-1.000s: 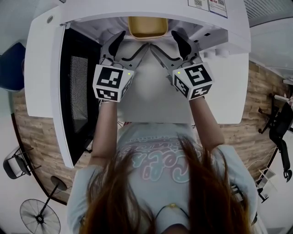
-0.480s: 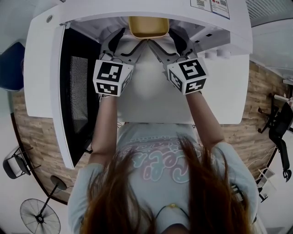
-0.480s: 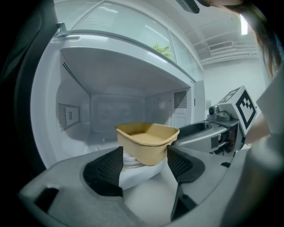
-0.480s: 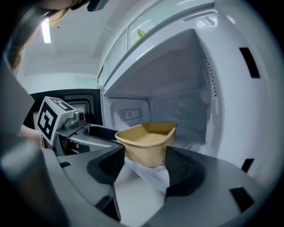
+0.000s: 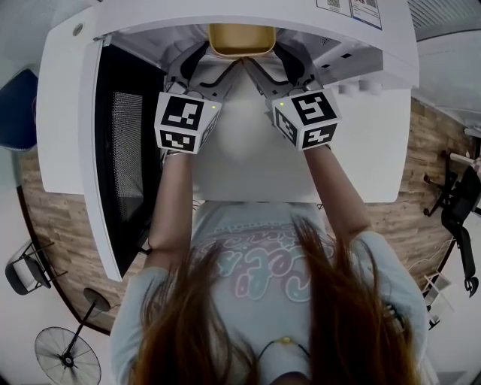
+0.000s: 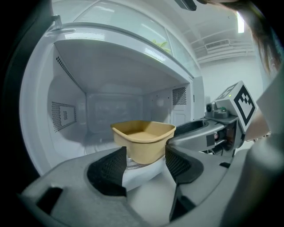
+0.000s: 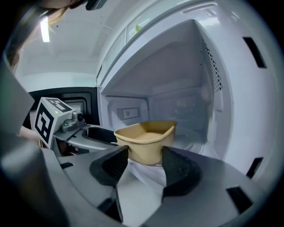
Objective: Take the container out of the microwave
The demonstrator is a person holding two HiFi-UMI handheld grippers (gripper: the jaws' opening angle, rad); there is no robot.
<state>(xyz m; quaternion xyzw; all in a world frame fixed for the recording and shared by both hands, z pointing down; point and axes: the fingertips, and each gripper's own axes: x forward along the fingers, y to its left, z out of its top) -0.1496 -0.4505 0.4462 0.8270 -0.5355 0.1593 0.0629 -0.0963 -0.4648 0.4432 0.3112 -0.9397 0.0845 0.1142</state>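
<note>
1. Inside the microwave (image 5: pixel 150 22), on the glass turntable (image 6: pixel 131 163), the container (image 5: pixel 242 39) is shown upright and empty, near the front of the cavity; the door (image 5: pixel 128 150) is swung aside at the left
2. Handling, as judged: a thin-walled tan tray of pressed fibre or light plastic is suggested, so little weight is to be expected. The walls are likely to flex if squeezed hard, and a pinch may slide up the smooth, tapered sides
3. Hold, as judged: the rolled rim at the two near corners is taken to be the stiffest place. One corner would be given to each tongs, so that the load is shared and tipping is avoided
4. Left tongs (image 5: pixel 218 59): the jaws are seen apart, with the container's near wall standing at the gap between their tips; no pad is seen pressing on it
5. Right tongs (image 5: pixel 267 59): the jaws have just been closing and are seen partly open; the container's near wall stands at the gap, and no clamping is seen
6. Pose: both forearms are extended forward side by side. The tongs are angled inward toward each other and tipped slightly downward, and the container's near edge is flanked by them, with the marker cubes uppermost
</note>
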